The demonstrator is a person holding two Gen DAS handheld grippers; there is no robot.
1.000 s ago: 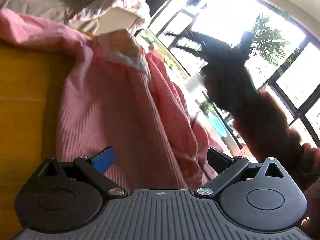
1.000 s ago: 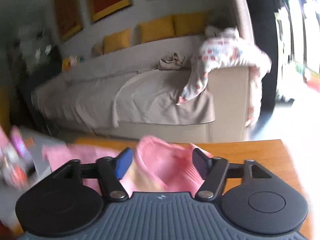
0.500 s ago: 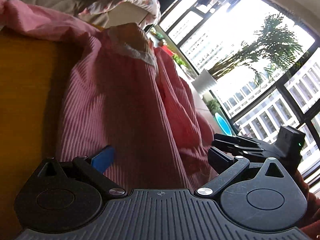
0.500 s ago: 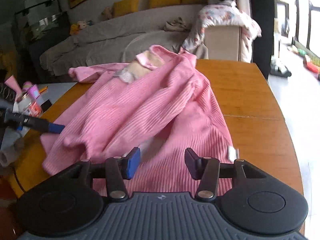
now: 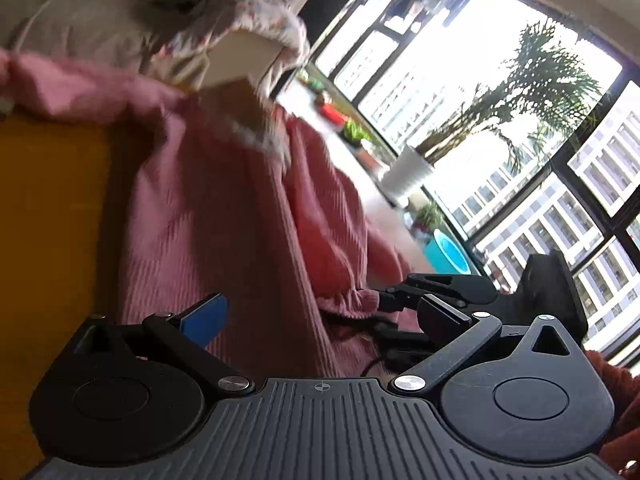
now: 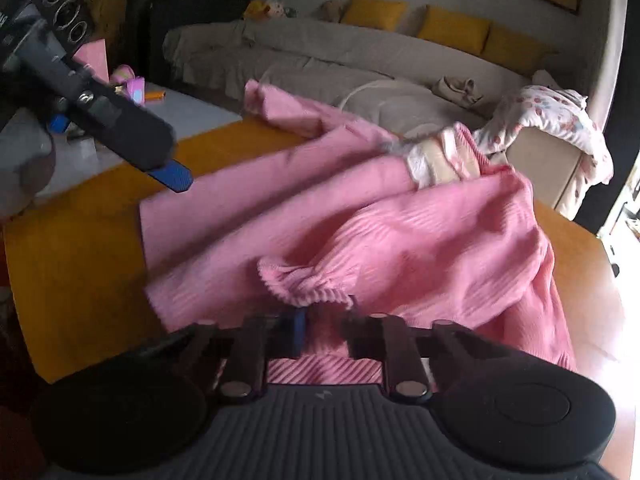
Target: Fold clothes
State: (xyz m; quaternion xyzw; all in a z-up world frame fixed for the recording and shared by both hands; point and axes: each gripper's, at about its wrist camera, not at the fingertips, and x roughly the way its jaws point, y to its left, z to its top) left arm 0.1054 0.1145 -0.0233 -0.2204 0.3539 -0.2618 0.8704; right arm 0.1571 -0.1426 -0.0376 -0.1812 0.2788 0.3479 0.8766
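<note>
Since half a second ago the right gripper (image 6: 322, 330) has pushed forward to the gathered sleeve cuff (image 6: 306, 284) of the pink ribbed garment (image 6: 400, 232), and its fingers have drawn in from a wide gap to a narrow one with pink cloth between them, pinched on the cuff as far as the blur allows. The wooden table (image 6: 76, 248) carries the garment, which lies spread and rumpled across most of the top, one sleeve trailing off toward the grey sofa (image 6: 320, 60) behind it, the pale collar lining (image 6: 440, 156) turned up at the far end. A floral blanket (image 6: 552, 116) hangs over the sofa arm, with yellow cushions (image 6: 452, 28) along the back. In the left wrist view the garment (image 5: 240, 220) fills the middle, the window and a potted palm (image 5: 532, 92) beyond it. The left gripper (image 5: 320, 316) hovers above the cloth with its fingers spread wide, holding nothing; its blue pad (image 5: 204, 318) is just over the ribbed fabric, and the right gripper (image 5: 400, 298) shows beside it at the cuff (image 5: 356, 302)
</note>
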